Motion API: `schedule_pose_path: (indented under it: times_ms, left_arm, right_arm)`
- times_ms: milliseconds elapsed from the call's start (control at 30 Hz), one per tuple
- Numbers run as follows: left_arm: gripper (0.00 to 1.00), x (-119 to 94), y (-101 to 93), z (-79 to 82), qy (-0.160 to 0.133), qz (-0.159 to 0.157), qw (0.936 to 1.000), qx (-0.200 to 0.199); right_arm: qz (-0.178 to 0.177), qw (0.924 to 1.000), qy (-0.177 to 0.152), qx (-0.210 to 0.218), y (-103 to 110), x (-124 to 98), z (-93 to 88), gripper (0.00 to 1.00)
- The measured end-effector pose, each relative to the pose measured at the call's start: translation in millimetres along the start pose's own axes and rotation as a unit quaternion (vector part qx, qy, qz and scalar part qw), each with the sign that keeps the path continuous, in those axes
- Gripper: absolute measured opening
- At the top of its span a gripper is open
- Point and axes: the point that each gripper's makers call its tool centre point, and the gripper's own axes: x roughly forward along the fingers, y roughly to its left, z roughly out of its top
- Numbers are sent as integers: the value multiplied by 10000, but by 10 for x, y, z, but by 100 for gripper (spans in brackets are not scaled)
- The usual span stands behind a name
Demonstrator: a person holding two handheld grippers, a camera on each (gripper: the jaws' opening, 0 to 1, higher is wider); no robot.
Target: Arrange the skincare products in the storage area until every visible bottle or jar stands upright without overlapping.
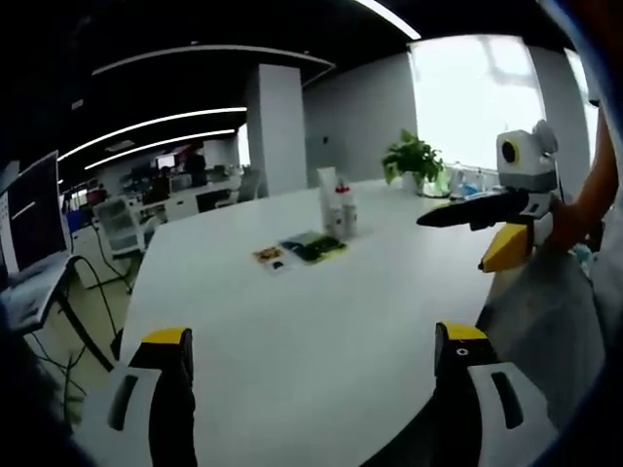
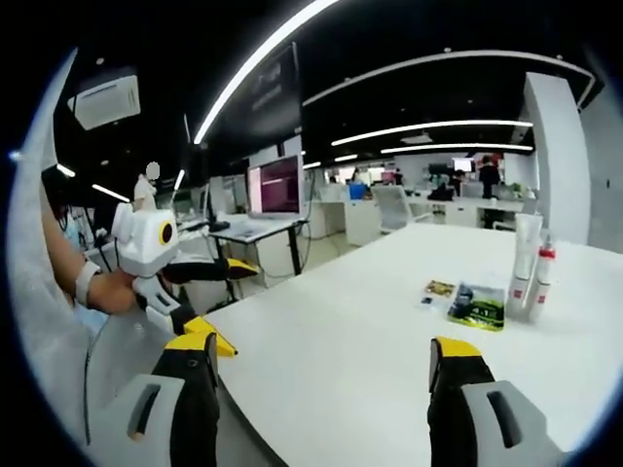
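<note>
Left gripper (image 1: 311, 350), seen from its own camera: jaws spread wide, yellow-tipped, holding nothing, raised over the near edge of a white table (image 1: 292, 321). Right gripper (image 2: 326, 360), in its own view: jaws likewise wide apart and empty, above the same table (image 2: 389, 341) from the opposite side. Each gripper also shows in the other's view, held off the table edge in a person's hand: the right one (image 1: 487, 229) at the right of the left gripper view, the left one (image 2: 209, 302) at the left of the right gripper view.

The products sit well away from both grippers, mid-table: a tall white tube (image 1: 327, 199) (image 2: 524, 255) and a smaller bottle with a red cap (image 1: 344, 209) (image 2: 542, 268), upright and just beside each other. Beside them lie a flat green-and-black packet (image 1: 313, 247) (image 2: 477, 304) and a small card (image 1: 270, 256) (image 2: 438, 289).

The step in hand looks like the reach toward the products. To do it well, bring one gripper in low and level, jaws kept wide, approaching the flat packet from its free side so the standing tube and bottle are not knocked. Close only once the jaws straddle the item. A potted plant (image 1: 413, 156) stands far behind.
</note>
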Motion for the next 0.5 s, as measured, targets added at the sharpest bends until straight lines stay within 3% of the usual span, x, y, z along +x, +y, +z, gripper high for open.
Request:
schedule_pose_path:
  times_ms: [500]
  left_arm:
    - [99, 9, -21, -23, 56, -45, 9999, 83]
  right_arm:
    - [-40, 9999, 92, 8, -15, 0, -31, 86]
